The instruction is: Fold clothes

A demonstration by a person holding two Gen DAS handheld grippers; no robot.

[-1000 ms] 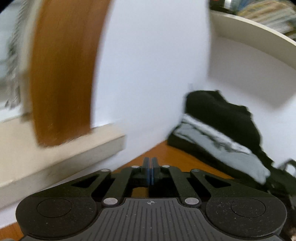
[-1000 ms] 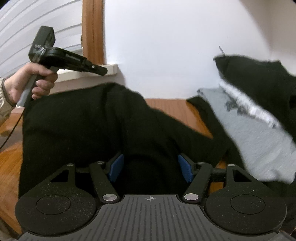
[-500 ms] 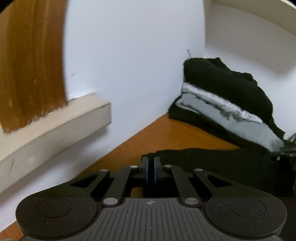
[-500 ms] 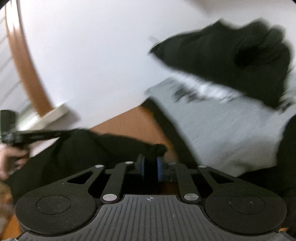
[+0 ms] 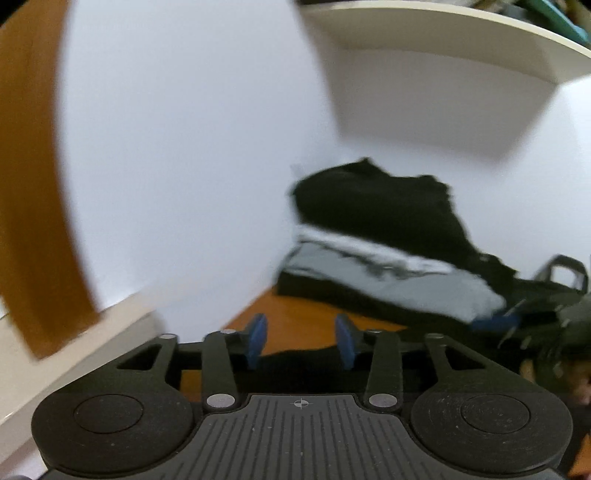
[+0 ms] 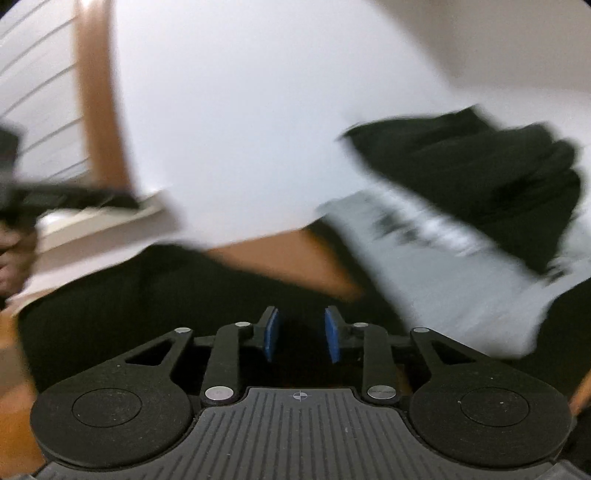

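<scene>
A black garment point(image 6: 129, 302) lies spread on the wooden table, and its edge point(image 5: 299, 365) shows dark under my left fingers. My left gripper point(image 5: 301, 341) stands open just above that edge, with nothing between its blue pads. My right gripper point(image 6: 301, 334) is open over the black cloth, its pads a short way apart. A pile of clothes sits in the far corner: a black piece point(image 5: 380, 206) on top of a grey one point(image 5: 391, 277). The same pile point(image 6: 461, 221) fills the right of the right wrist view. Both views are blurred.
White walls close the corner behind the pile. A cream window sill point(image 5: 74, 354) and a brown wooden frame point(image 5: 33, 184) run along the left. A shelf point(image 5: 443, 26) hangs above. A person's hand point(image 6: 11, 251) holds the other gripper point(image 6: 74, 195) at the left.
Both grippers were shut half a second ago and now stand open, off the black garment. The left view has swung up and the right view has swung left.
</scene>
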